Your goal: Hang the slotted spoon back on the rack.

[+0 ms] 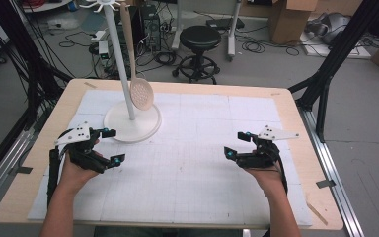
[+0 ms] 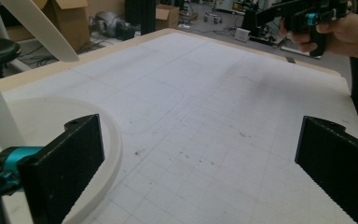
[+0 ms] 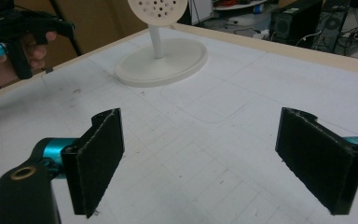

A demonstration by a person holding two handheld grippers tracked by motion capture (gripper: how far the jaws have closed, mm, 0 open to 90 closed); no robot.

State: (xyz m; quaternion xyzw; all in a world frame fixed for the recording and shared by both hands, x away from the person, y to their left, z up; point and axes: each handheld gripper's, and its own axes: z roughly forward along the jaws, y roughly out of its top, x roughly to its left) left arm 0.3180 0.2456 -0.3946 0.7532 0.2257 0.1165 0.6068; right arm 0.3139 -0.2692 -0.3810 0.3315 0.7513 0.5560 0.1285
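Both hand-held grippers, left and right, rest wide apart and empty on the table; slotted spoon hangs on stand, likely finished; next: idle.

A grey floor strewn with black cables lies beyond the surface's far edge. A black round stool stands there, with cardboard boxes toward the far right corner.

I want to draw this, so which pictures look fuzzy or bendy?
High view: a bit soft all over, even light, only faint shadows under the slotted spoon and stand. Left gripper view: the near black tongs look huge and blurry. Right gripper view: table edge sharp enough, the grid lines fan apart.
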